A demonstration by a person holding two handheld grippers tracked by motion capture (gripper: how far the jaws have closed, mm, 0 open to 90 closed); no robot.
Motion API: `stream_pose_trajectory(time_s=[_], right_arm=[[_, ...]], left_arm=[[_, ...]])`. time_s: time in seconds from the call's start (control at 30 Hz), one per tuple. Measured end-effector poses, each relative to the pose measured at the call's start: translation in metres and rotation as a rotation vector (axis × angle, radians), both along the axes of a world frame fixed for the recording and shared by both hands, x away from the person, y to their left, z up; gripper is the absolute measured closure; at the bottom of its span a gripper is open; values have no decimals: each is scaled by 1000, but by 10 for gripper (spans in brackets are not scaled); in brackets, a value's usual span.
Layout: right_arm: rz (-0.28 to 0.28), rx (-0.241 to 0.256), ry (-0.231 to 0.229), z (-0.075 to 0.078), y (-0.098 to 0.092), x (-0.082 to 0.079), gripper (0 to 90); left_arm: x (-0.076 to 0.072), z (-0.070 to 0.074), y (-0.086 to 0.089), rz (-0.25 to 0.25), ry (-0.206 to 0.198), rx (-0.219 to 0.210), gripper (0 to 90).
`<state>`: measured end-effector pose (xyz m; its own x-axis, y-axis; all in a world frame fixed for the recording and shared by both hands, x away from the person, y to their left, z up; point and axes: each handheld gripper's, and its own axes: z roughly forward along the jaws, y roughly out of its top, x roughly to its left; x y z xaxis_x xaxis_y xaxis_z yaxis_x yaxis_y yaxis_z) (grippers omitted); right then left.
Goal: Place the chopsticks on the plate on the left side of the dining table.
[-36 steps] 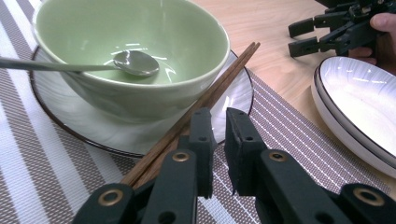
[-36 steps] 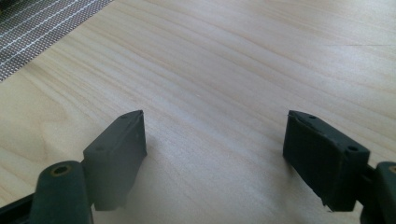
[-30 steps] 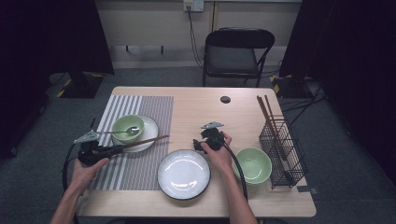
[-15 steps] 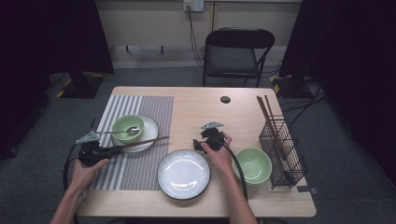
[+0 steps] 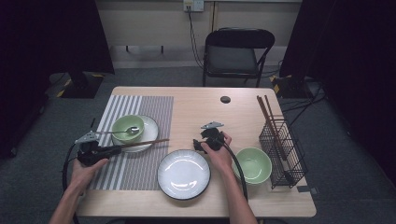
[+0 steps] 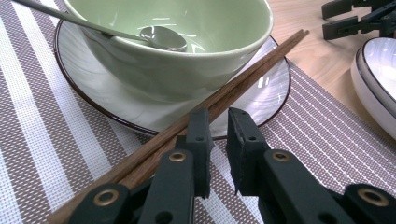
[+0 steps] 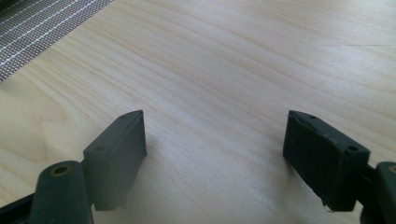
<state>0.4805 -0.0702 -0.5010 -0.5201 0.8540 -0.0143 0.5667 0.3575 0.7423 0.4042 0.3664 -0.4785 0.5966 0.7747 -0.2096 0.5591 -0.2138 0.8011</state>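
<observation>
A pair of brown chopsticks (image 5: 140,143) (image 6: 252,70) lies slanted with its tips on the rim of a white plate (image 5: 148,130) (image 6: 116,107). On that plate stands a green bowl (image 5: 127,126) (image 6: 187,70) with a metal spoon (image 5: 119,132) (image 6: 163,37) in it. My left gripper (image 5: 116,149) (image 6: 217,116) sits low over the striped placemat (image 5: 135,168), jaws a narrow gap apart with nothing between them; the chopsticks run along the outside of its left jaw. My right gripper (image 5: 198,139) (image 7: 215,135) hovers wide open over bare wood, and appears far off in the left gripper view (image 6: 355,18).
A large white plate (image 5: 183,175) (image 6: 378,79) sits at the front centre, with a second green bowl (image 5: 252,164) to its right. A black wire rack (image 5: 282,149) holding more chopsticks (image 5: 266,112) stands at the right edge. A chair (image 5: 233,51) stands beyond the table.
</observation>
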Motion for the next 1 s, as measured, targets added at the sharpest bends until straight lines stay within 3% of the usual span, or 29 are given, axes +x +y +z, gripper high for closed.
stream_pose_trajectory(time_s=[1.0], right_arm=[[1, -1, 0, 0, 0, 0, 207]], left_arm=[[-1, -1, 1, 10, 6, 14, 755]])
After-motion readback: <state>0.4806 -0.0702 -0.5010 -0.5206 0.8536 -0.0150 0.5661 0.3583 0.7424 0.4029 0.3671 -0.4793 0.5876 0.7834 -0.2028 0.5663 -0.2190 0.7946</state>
